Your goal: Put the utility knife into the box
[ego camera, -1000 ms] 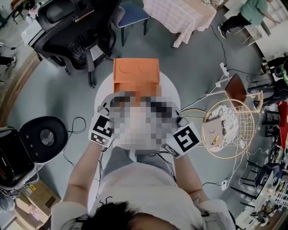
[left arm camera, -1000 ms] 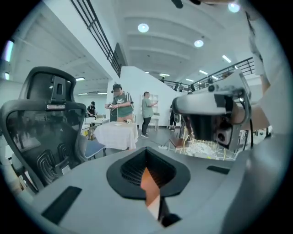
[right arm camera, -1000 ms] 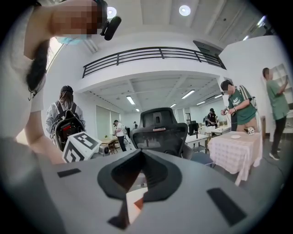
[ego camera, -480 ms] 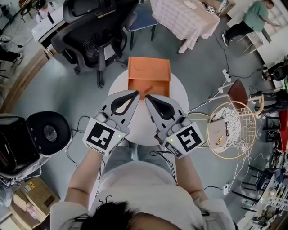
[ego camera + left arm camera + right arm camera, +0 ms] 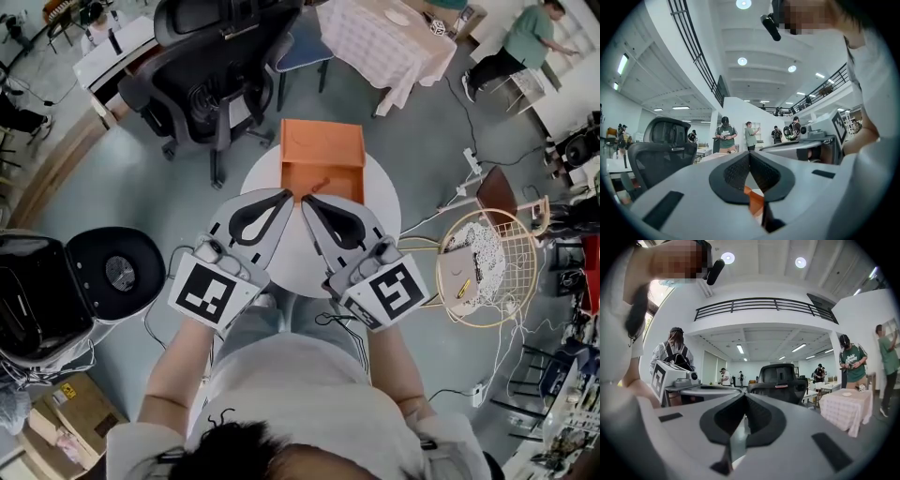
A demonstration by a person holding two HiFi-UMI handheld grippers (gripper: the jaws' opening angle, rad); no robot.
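Jaws together, nothing held, over round white table [image 5: 375, 202].
Left gripper [image 5: 285, 195] and right gripper [image 5: 307, 200] side by side; orange cardboard box [image 5: 322, 145] ahead, contents indistinct.

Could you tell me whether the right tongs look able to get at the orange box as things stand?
Probably yes: the right tongs, shut and empty, point at the open orange box just ahead, with only bare white table between them.
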